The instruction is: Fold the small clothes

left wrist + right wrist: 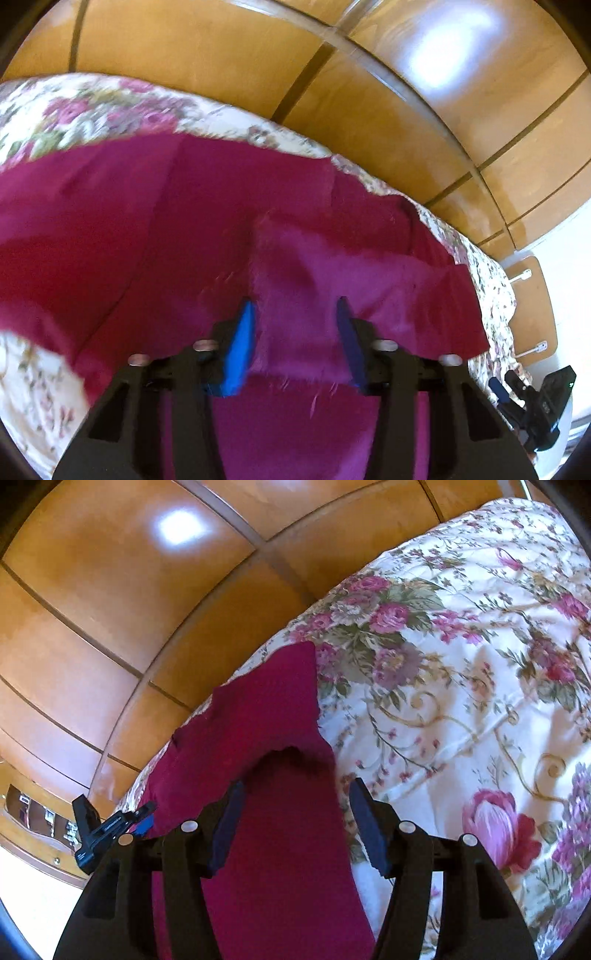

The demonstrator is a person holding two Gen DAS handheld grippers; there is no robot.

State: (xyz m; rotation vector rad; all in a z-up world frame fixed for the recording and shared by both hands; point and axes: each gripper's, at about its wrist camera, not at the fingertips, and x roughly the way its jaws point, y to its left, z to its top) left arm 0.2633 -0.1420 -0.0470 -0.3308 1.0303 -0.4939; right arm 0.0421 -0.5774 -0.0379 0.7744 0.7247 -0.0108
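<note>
While the red cloth point(147, 229) lies spread on the flowery bed point(74, 110), both grippers hang low over it, close to wooden doors point(221, 55) at the back.

The left gripper point(295, 332) has its fingers point(240, 343) apart. A lighter flap point(314, 266) of the cloth, already turned over on top of the rest, sits right in the gap. The blue pads are beside the flap's edges but do not look like they are pinching it. The picture is blurry here, so I am not fully sure. I think the fingers are set on each side of the flap so they can grab it for the next fold.

The right gripper point(299, 827) has its fingers wide apart too. A long, thin part of the cloth runs between them and ends in a corner near the bed's edge. Nothing is squeezed there. A small bump with a dark hole under it shows where the cloth is lifted a bit and not flat.

The bed is soft, so the cloth can sink and wrinkle when it is pushed. That may be why the grippers point down at a slant: the fingers can slide under an edge that way.

The fold looks partly done. One flap is over, and the thin part on the right side is not yet folded in.
</note>
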